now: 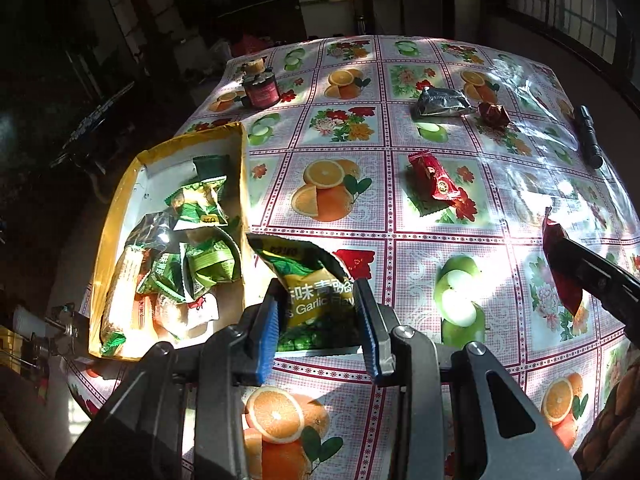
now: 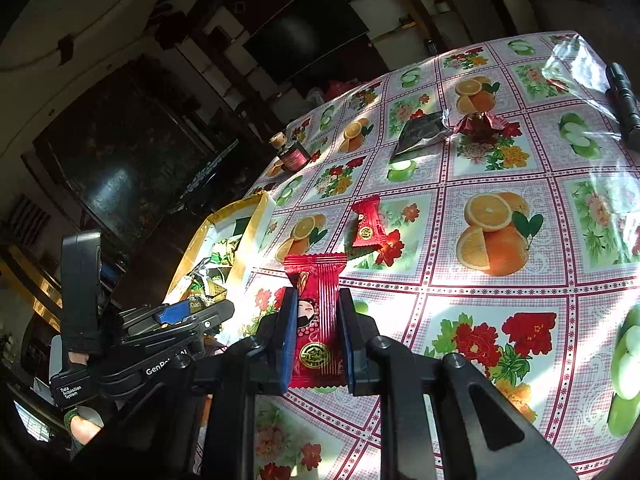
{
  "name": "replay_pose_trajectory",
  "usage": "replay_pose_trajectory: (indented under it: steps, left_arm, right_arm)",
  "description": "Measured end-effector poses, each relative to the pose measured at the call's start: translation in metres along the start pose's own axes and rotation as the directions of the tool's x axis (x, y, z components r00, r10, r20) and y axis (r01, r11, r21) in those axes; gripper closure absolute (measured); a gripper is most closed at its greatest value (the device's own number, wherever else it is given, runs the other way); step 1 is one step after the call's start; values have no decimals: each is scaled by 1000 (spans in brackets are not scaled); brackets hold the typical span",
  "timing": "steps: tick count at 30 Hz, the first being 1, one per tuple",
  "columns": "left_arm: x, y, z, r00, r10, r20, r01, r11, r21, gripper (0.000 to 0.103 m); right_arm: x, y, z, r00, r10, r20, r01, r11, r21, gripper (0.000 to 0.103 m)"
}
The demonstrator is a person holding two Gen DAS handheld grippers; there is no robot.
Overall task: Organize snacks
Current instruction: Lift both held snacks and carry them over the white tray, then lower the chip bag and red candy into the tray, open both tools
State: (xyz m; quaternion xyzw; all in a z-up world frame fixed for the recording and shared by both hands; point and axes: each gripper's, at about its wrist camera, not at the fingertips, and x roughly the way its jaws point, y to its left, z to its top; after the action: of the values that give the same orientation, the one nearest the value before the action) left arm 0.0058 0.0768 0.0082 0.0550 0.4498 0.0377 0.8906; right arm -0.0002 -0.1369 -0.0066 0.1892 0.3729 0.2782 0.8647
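My left gripper (image 1: 316,312) is shut on a green and yellow garlic-flavour pea packet (image 1: 308,280), held above the table just right of the yellow cardboard box (image 1: 120,208). Several green and orange snack packets lie inside that box. My right gripper (image 2: 316,332) is shut on a red sweet wrapper (image 2: 316,320) with a cartoon figure, lifted over the table. It also shows at the right edge of the left wrist view as the right gripper (image 1: 560,264). Another red packet (image 1: 436,178) lies on the tablecloth. A silver packet (image 1: 440,102) and a red foil sweet (image 1: 494,114) lie farther back.
A dark jar with a cork lid (image 1: 260,86) stands at the far left of the table (image 1: 400,240), beyond the box. A black torch (image 1: 590,136) lies at the far right edge. The left gripper (image 2: 176,316) shows at the left of the right wrist view, a hand beneath it.
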Motion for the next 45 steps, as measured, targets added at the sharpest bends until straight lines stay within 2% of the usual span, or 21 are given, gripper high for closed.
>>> replay_pose_trajectory:
  steps: [18, 30, 33, 41, 45]
  left_arm:
    - [-8, 37, -9, 1000, 4, 14, -3, 997, -78, 66]
    - [-5, 67, -12, 1000, 7, 10, -5, 991, -134, 66]
    - [-6, 87, -9, 1000, -14, 18, 17, 984, -180, 66]
    - [-4, 153, -6, 1000, -5, 23, 12, 947, -321, 66]
    - [5, 169, -7, 1000, -21, 8, 23, 934, -358, 66]
  right_arm:
    - [21, 36, 0, 999, 17, -43, -19, 998, -57, 85]
    - [50, 67, 6, 995, 60, -86, -69, 991, -112, 85]
    - [62, 76, 8, 992, 75, -103, -88, 988, -124, 85]
    - [107, 111, 19, 979, 143, -145, -165, 974, -153, 85]
    - [134, 129, 27, 974, 160, -162, -187, 968, -167, 85]
